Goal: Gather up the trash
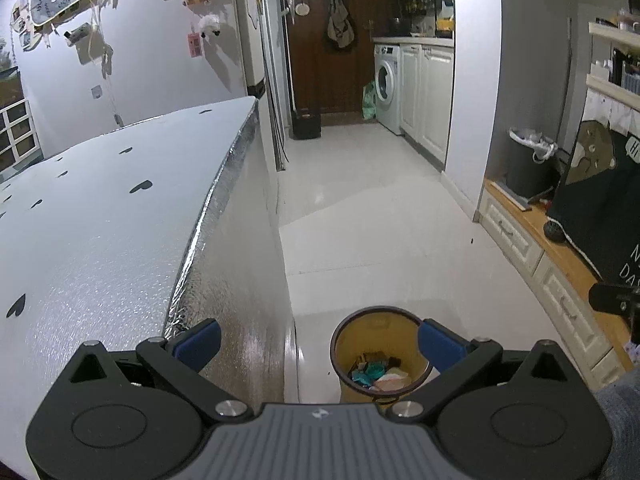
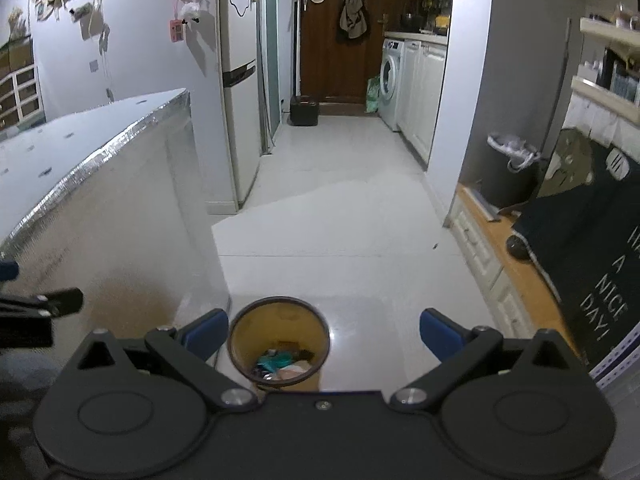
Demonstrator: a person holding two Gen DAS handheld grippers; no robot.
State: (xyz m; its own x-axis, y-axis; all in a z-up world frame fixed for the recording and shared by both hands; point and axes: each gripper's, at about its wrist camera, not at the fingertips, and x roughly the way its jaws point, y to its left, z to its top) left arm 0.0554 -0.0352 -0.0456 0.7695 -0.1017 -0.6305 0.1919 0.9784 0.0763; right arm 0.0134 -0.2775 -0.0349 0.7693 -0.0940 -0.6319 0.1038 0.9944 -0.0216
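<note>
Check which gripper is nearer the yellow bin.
Too close to call. The bin sits by the left gripper's right finger and by the right gripper's left finger, below both.

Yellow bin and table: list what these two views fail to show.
- Yellow bin: its base is hidden behind the right gripper body; contents too small to identify.
- Table: its near end is cut off by the left view's edge and the left gripper, so trash there cannot be ruled out.
</note>
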